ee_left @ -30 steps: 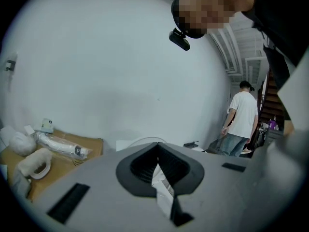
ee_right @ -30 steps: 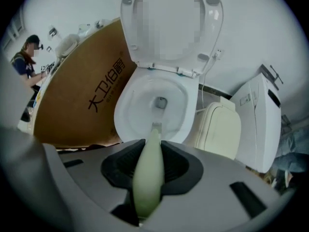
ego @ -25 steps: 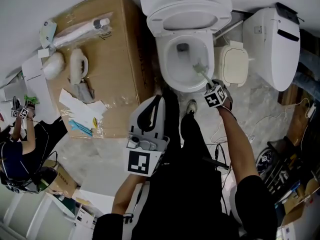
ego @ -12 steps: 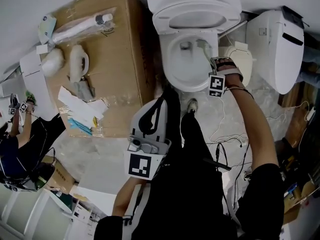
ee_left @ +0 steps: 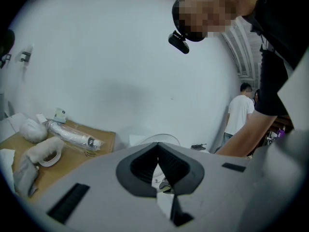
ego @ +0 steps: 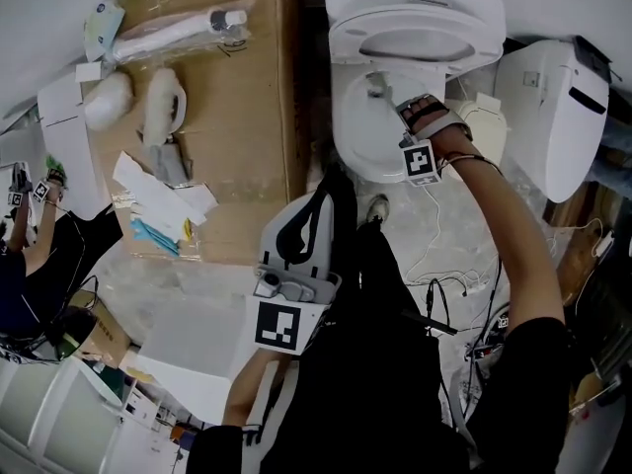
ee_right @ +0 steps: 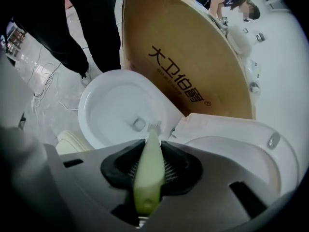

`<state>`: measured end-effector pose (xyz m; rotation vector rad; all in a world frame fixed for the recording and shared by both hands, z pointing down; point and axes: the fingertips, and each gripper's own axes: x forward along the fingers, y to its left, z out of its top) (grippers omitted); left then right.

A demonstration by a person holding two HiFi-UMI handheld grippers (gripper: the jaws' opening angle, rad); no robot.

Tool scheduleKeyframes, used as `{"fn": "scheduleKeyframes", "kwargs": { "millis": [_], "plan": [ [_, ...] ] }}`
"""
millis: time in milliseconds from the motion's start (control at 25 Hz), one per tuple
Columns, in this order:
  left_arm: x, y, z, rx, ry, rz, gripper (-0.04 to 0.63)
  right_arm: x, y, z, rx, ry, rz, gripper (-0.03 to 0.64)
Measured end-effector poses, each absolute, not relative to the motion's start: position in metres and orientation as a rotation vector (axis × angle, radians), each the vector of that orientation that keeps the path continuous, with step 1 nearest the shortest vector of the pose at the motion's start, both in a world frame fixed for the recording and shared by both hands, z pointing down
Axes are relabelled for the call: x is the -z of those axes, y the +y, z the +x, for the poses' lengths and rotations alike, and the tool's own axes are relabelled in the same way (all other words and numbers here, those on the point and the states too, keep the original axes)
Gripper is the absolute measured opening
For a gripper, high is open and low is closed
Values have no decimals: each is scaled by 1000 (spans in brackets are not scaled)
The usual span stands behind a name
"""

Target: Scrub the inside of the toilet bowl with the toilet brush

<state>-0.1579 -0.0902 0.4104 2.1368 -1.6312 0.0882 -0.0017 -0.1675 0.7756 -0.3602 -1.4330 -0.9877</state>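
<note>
pale stone-look flooring runs under a white toilet bowl whose seat is raised toward the wall. down inside that bowl sits the bristled end of the toilet brush, low on the white inner wall and close beside the drain hole. its pale green handle is pinched between the jaws of the right gripper, which reaches in over the bowl's right rim with the person's arm stretched out behind it. from where i stand this looks like the scrubbing step itself, bristles down at the bottom and, by my guess, most of the upper wall not yet done. the next move probably calls for sweeping the bristles round the curve and up under the rim with a firm pinch, since the slim handle could twist between the pads. the left gripper hangs by the person's waist, jaws pressed together on nothing, well apart from the toilet. just left of the bowl stands a big cardboard box with wrapped fittings on top; to the right stands a second white toilet.
</note>
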Motion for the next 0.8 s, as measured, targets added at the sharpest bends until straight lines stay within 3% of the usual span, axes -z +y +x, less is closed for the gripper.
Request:
{"fn": "scheduleKeyframes", "kwargs": {
  "millis": [200, 520, 800],
  "plan": [
    [-410, -85, -161, -78, -1640, 2126, 8, -774, -172, -18, 577, -1589, -87, 112],
    [-402, -83, -153, -54, -1630, 2141, 8, -764, -209, 32, -741, -1625, 875, 112],
    [-400, -83, -149, -59, -1622, 2147, 8, -784, -188, 51, -1932, -1248, 1622, 112]
  ]
}}
